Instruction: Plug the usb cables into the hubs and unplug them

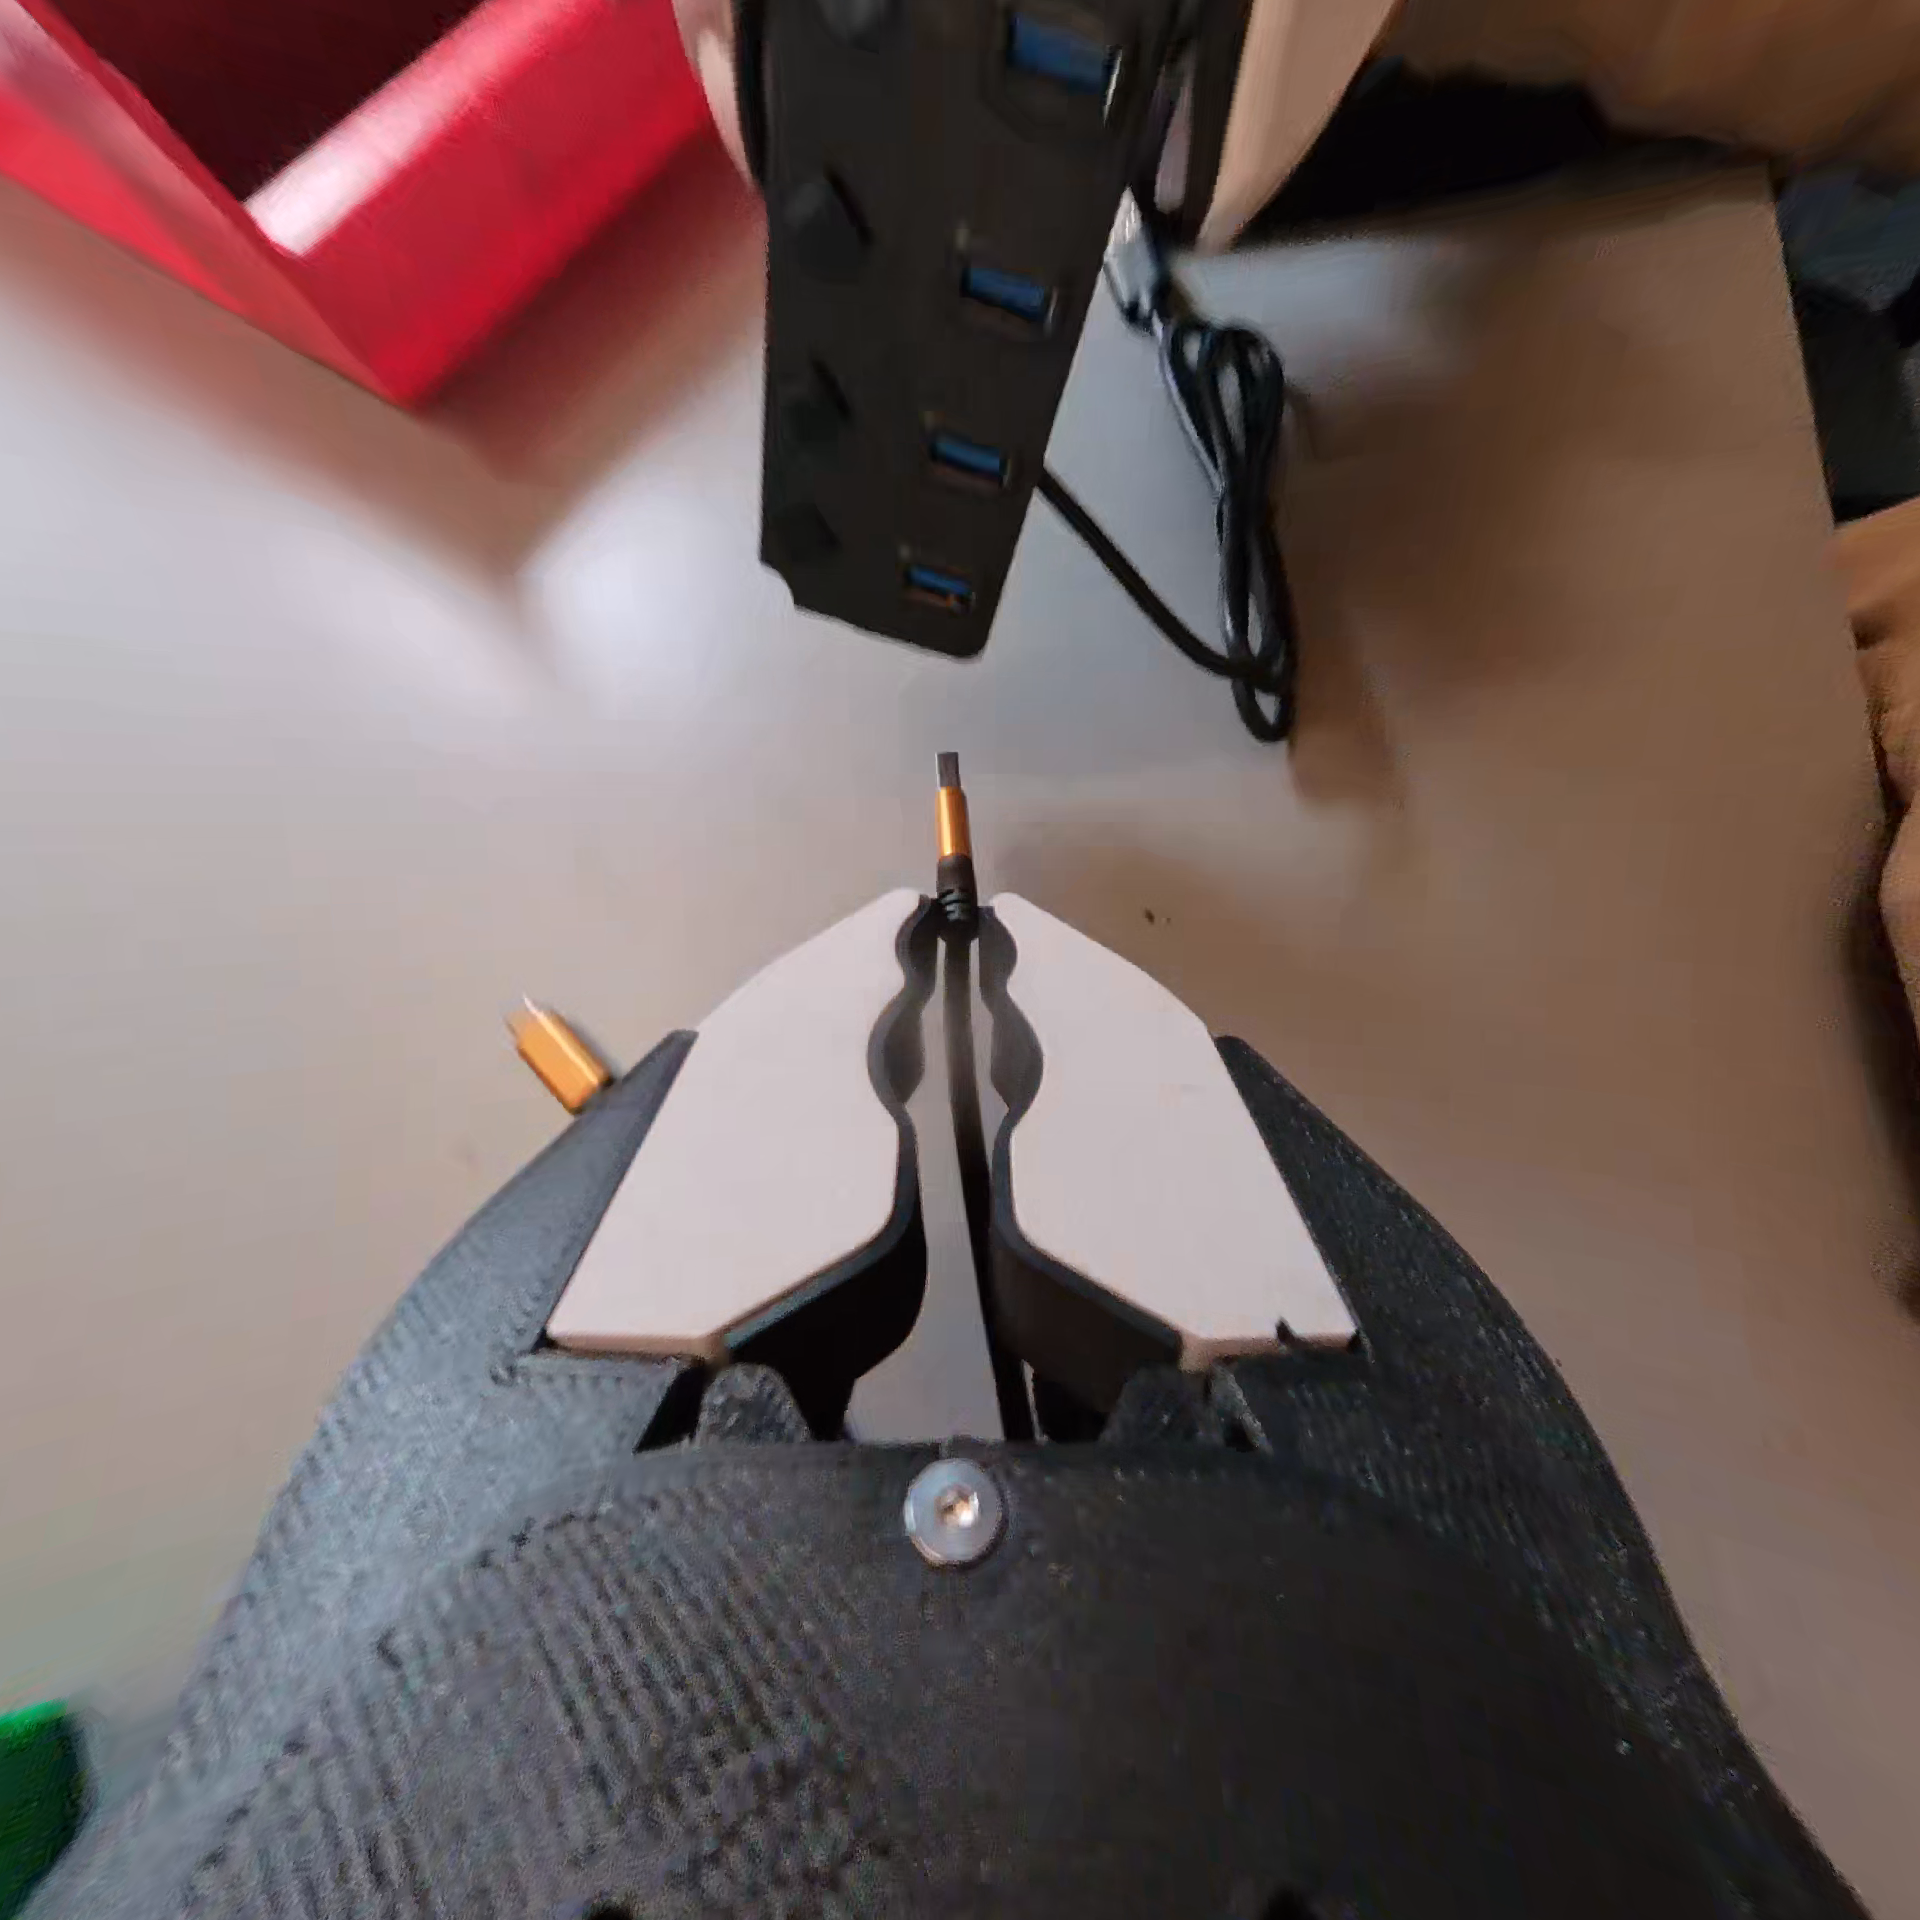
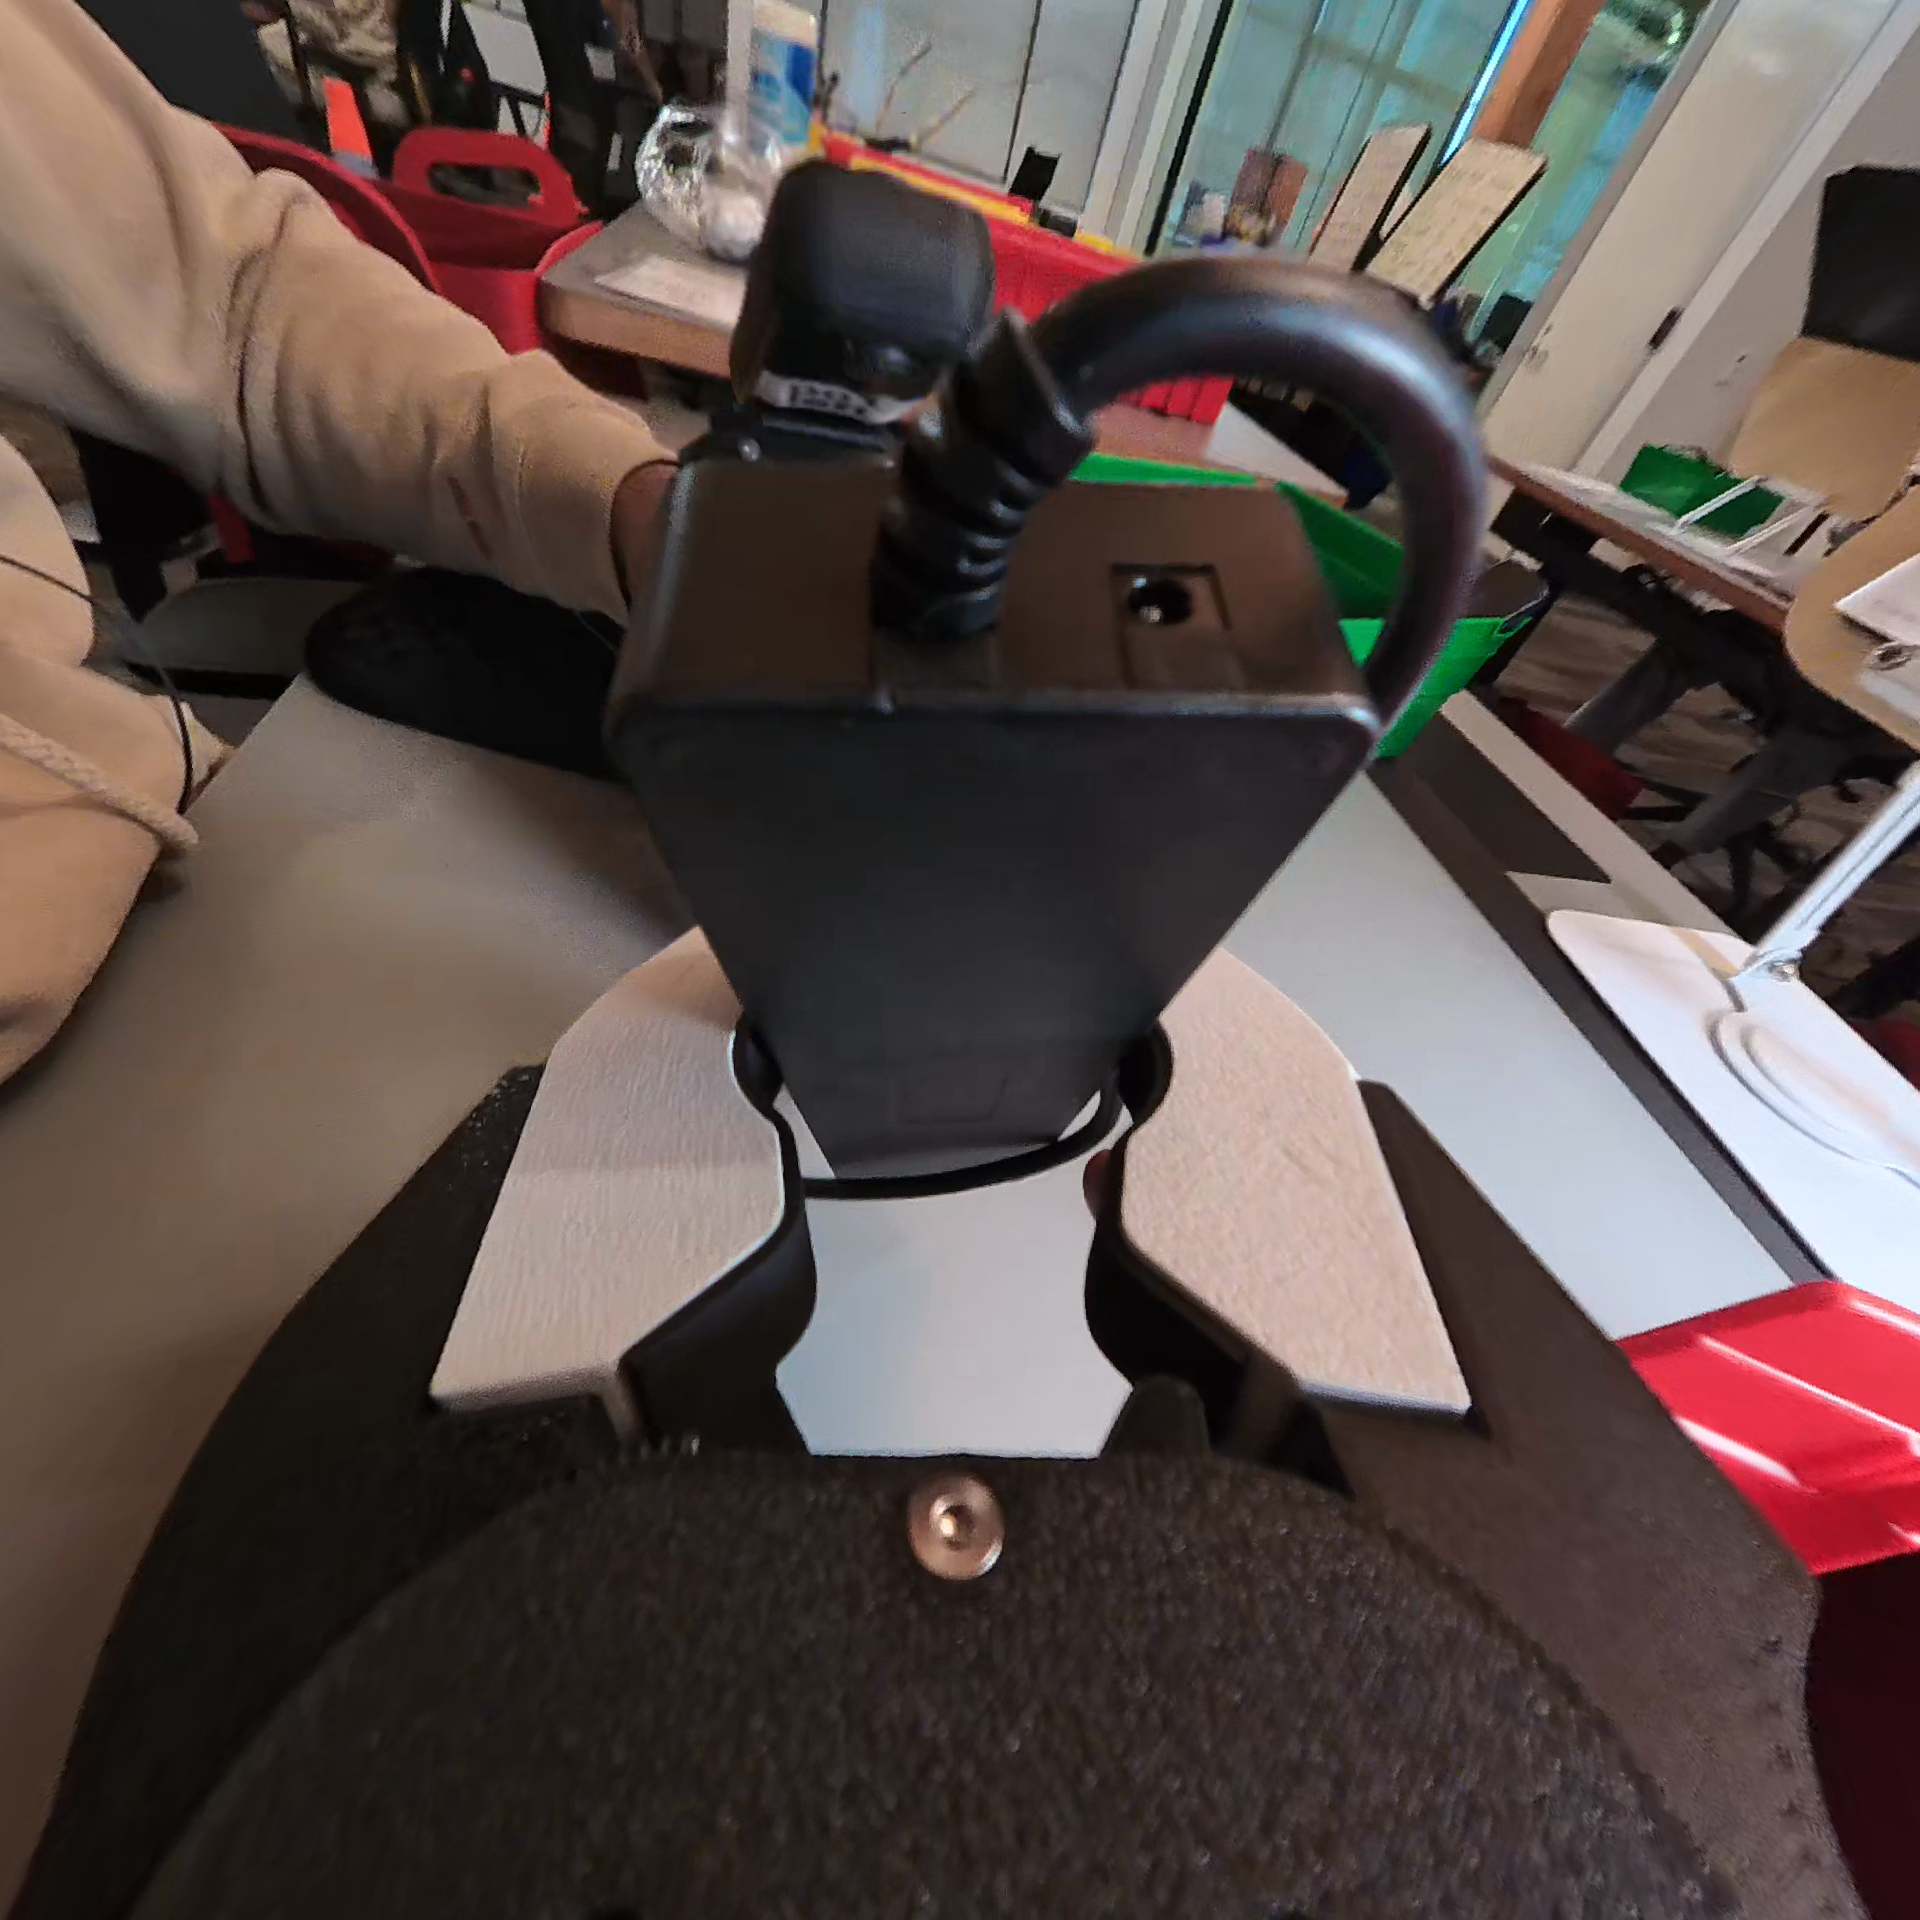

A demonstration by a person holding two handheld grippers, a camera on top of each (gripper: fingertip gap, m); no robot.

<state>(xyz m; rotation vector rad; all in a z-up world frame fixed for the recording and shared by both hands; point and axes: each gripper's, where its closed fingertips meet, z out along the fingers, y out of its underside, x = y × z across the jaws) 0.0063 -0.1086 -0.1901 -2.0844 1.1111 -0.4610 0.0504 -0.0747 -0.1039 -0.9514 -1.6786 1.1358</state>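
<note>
Left gripper (image 1: 954, 902): jaws pressed together on a black usb cable (image 1: 964, 1091) just behind its orange plug (image 1: 952, 821), metal tip pointing to twelve o'clock.

Right gripper (image 2: 951, 1049): jaws pinching the black hub (image 2: 987, 852), held above the desk (image 1: 312, 831).

Hub (image 1: 914, 343), left view: at twelve o'clock, four blue ports in a row, nearest one close to the plug but apart.

Second orange plug (image 1: 556, 1051): at nine o'clock.

Red bin (image 1: 436, 208): at eleven o'clock.

Step, judged: insertion approach. Next move calls for aligning tip to port, then a straight push.
</note>
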